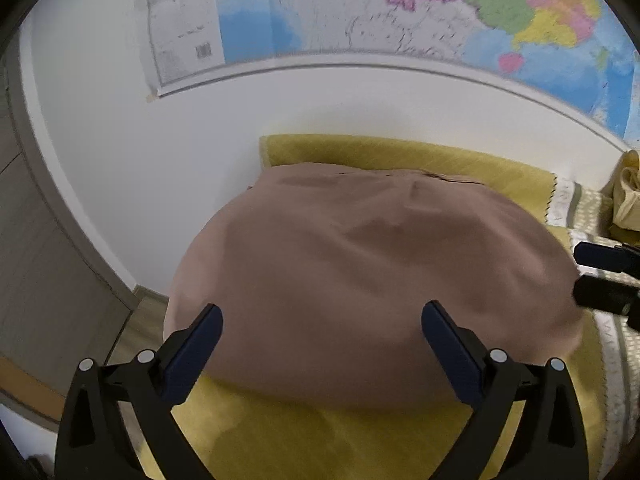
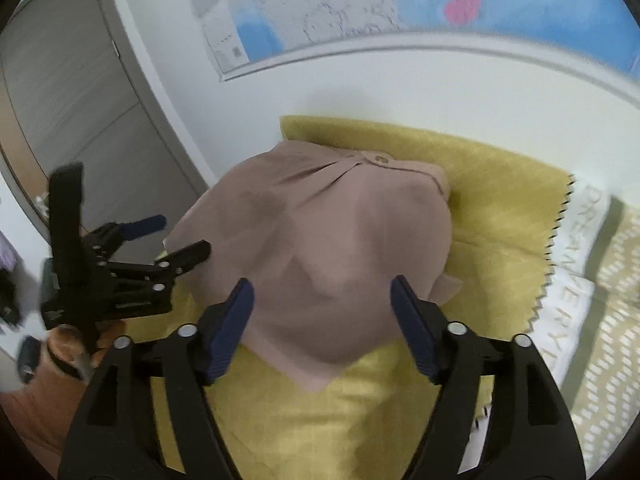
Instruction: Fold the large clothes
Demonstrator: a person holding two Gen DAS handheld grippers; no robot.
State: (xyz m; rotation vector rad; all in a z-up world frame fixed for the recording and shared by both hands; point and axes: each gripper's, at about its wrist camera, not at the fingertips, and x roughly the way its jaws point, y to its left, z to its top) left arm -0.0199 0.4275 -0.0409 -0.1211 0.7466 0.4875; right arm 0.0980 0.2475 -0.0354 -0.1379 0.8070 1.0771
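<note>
Seemingly most of the folding is already done. At the left of the scene, the left gripper hangs above the near edge of the brown garment with its jaws spread wide and nothing between them; the right wrist view also shows it at the garment's left edge, holding nothing. The garment, a buttoned shirt by the look of its placket and button, lies as a compact folded bundle on the yellow cloth that covers the bed, near the white wall with the map. Its sides appear tucked in, though a pointed flap sticks out at the near edge and a small piece at the right side. Further right, the right gripper is likewise released and hovers over the bundle's near end. What remains, I judge, is perhaps one last fold or some tidying of those stray corners.
</note>
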